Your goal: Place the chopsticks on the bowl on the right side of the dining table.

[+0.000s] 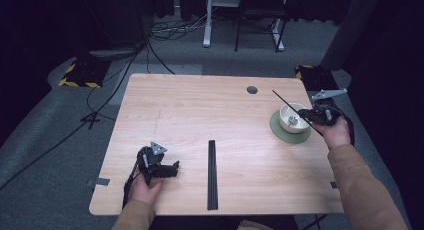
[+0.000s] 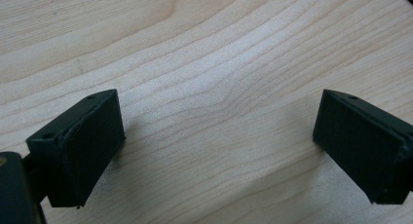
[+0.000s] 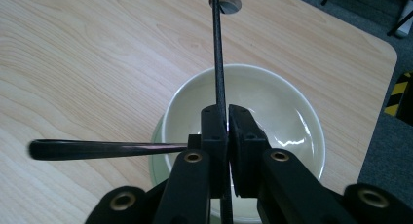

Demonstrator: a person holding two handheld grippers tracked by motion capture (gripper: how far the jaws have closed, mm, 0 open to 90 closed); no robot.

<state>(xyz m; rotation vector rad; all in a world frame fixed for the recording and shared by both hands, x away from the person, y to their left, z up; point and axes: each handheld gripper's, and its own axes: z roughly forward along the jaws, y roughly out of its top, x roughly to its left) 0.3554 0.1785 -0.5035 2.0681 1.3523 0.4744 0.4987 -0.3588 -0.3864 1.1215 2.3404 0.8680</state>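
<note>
Both sleeves are tan — a soft, coat-like cloth ending at the wrists. The left gripper (image 1: 172, 166) is black, topped by a grey three-cornered plate, with a black cable trailing along the forearm. The right gripper (image 3: 227, 118) has black jaws on black arms fixed with brass-coloured rivets — its grey plate shows too.

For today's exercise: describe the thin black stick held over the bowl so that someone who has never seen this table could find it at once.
Start at the wooden table and go to its right edge, where a white bowl sits on a green mat. Above the bowl, the right gripper is shut on a single chopstick. Unlike the black pair lying flat at the front, it is lifted and slanted.
</note>
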